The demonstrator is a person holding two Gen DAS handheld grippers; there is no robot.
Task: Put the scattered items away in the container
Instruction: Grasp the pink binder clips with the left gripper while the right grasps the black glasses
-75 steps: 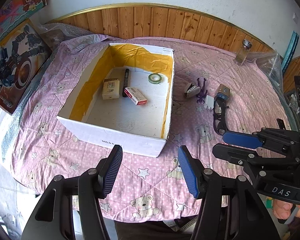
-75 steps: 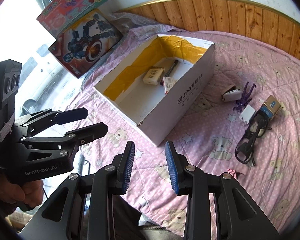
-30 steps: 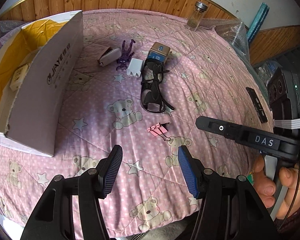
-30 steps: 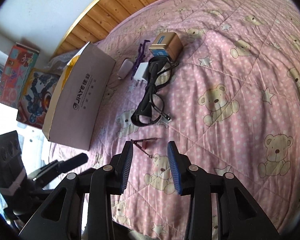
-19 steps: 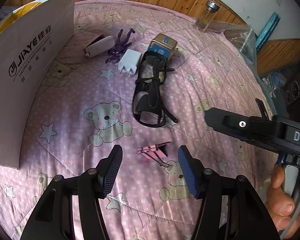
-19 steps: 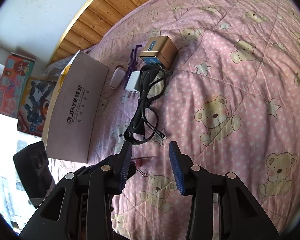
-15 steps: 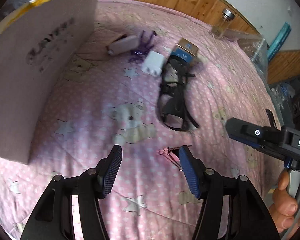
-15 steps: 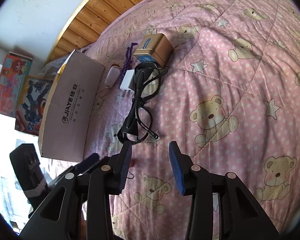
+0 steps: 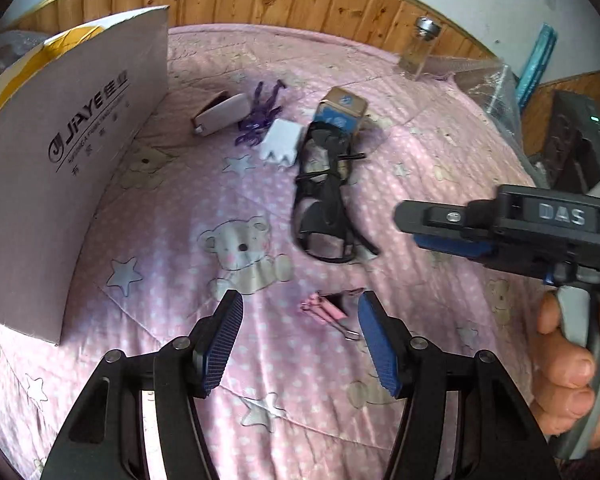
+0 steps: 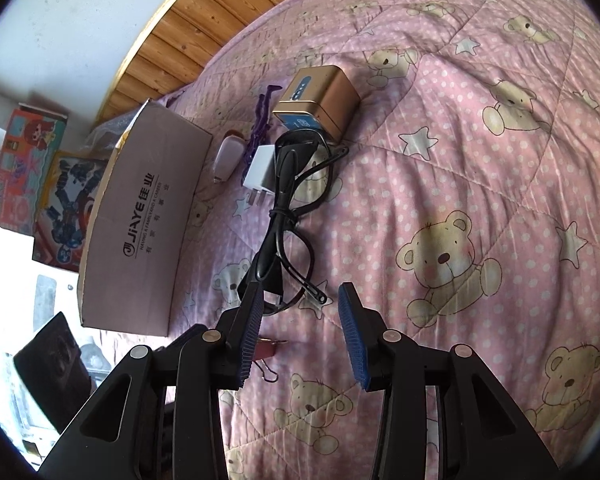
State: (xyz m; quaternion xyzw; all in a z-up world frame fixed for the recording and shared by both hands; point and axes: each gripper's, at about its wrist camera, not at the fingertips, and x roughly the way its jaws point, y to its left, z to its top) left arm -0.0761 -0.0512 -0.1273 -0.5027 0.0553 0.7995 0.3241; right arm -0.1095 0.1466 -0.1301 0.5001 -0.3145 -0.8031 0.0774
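My left gripper (image 9: 300,338) hovers low, jaws apart and empty, framing the pink binder clip (image 9: 327,309) on the quilt (image 9: 420,152); I judge this my pick; my right gripper (image 10: 298,330), jaws likewise apart and empty, points at the black glasses (image 10: 284,216), just beyond its tips; the cardboard box (image 9: 60,160) stands near, to the left, open side up for drop-off.

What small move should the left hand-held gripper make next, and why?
Probably ease the left hand-held gripper forward and down over the pink binder clip. Its jaws are open and empty, and the clip lies on the quilt just ahead of them, nearer the right fingertip. The glasses lie farther off, and the right hand-held gripper is also open.
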